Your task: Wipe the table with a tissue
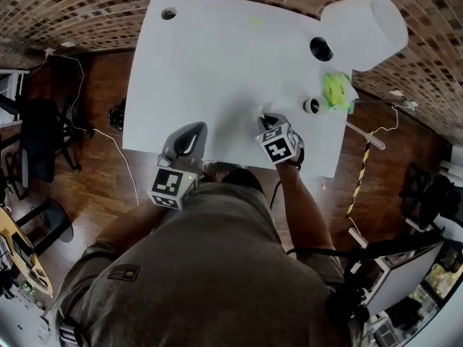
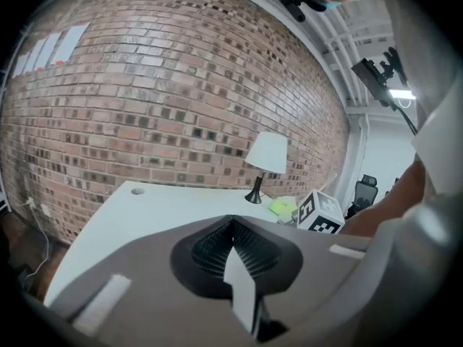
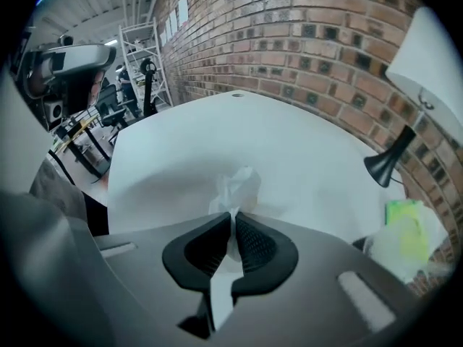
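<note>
Your right gripper has its jaws pinched together on a crumpled white tissue. The tissue bunches out beyond the pads and meets the white table close to the edge nearest you. The gripper points steeply down at the tabletop.

Just to its left in the head view, your left gripper sits over that same near edge and points closer to level. Its own view shows the black pads closed together with nothing caught between them.

Ahead of both tools the tabletop stretches white toward the far side. At the far right corner stands a lamp with a white shade and a black base. Beside it, nearer you and close to the right edge, lies a yellow-green packet on white wrapping. A round cable hole marks the far left corner. Beyond the table rises a brick wall.
</note>
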Demonstrator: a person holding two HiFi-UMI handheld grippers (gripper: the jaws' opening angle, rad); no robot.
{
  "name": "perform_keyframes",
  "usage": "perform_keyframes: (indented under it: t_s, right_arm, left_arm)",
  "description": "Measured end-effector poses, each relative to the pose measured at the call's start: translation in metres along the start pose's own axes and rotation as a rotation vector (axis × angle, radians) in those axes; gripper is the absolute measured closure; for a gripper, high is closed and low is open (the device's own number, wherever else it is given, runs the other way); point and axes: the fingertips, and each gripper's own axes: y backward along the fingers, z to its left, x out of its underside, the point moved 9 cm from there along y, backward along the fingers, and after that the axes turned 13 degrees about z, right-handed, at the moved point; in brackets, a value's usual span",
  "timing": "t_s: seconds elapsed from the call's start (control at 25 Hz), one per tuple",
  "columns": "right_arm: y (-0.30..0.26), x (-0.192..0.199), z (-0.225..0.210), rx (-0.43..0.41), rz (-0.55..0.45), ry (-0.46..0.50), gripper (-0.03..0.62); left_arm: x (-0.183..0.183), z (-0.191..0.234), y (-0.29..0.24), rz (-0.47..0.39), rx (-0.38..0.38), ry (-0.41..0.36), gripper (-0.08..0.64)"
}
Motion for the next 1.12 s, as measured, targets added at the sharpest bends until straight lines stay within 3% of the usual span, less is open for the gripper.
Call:
perform_keyframes:
  t_s: [0.2, 0.48, 0.96, 1.12]
  right_arm:
    - [0.012, 0.045, -0.009, 0.032, 0.009, -0.097, 0.568]
    - [0.015, 0.091, -0.016, 0.068, 0.023, -0.161, 0.565]
    - [0.029, 0.106, -0.007, 0.095, -0.032, -0.158, 0.397]
    - [0.050, 0.109, -0.001, 0.109, -0.125, -0.172, 0.408]
  left_arm:
    - [-0.005, -0.022, -0.010, -0.003, 0.063, -0.044, 0.558]
    - [-0.005, -0.037, -0.014, 0.007, 0.074, -0.065, 0.560]
    - [-0.002, -0.050, -0.011, 0.001, 0.096, -0.081, 0.558]
    - [-0.001, -0.055, -0.012, -0.005, 0.116, -0.092, 0.558]
